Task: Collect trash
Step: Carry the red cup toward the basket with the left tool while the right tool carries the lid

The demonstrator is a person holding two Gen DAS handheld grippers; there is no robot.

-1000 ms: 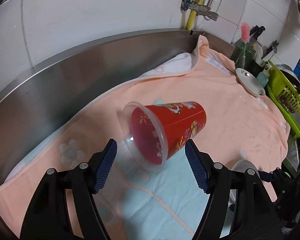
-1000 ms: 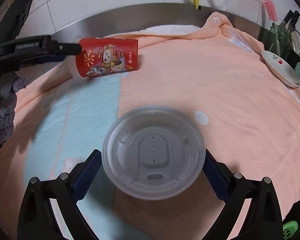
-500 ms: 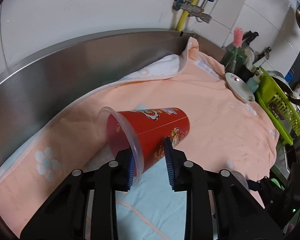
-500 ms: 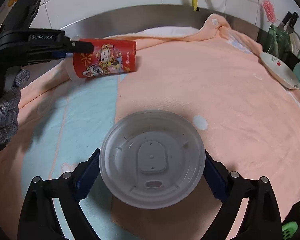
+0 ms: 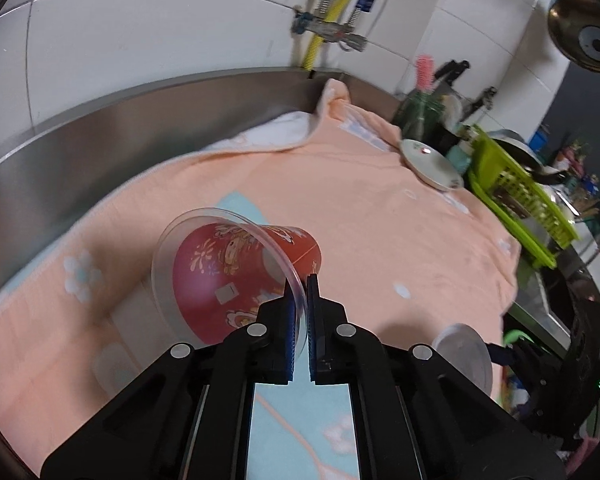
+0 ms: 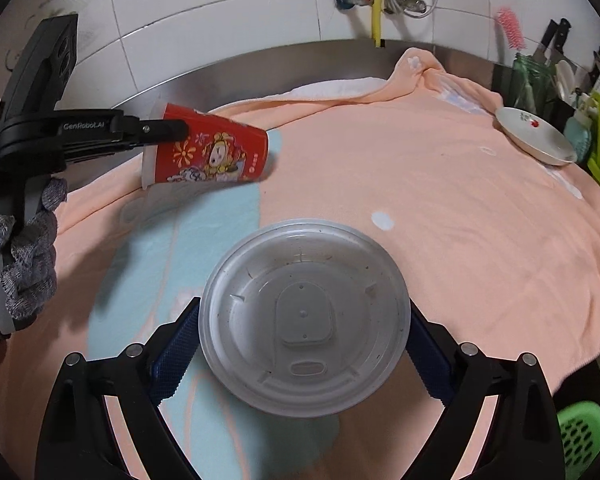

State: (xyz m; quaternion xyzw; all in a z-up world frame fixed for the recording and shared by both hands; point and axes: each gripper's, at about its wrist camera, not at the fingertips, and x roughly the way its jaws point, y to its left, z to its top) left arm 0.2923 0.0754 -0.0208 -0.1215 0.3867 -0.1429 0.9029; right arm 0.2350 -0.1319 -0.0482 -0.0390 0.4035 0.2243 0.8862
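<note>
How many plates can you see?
1. A white plate with a small red mark sits tilted at the far right edge of the peach towel, beside the green basket. More dishes may be hidden behind it.

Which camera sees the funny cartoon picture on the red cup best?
The right wrist view: the red cup lies side-on, its cartoon print facing the camera. The left wrist view looks into the cup's open mouth, so the print appears through the wall, with the left gripper pinching the rim.

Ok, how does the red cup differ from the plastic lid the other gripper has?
The red cup is tall, printed and pinched by its wall in the left gripper; the plastic lid is flat, plain, translucent and spans the right gripper. The cup tilts sideways; the lid faces the camera. Both are held.
</note>
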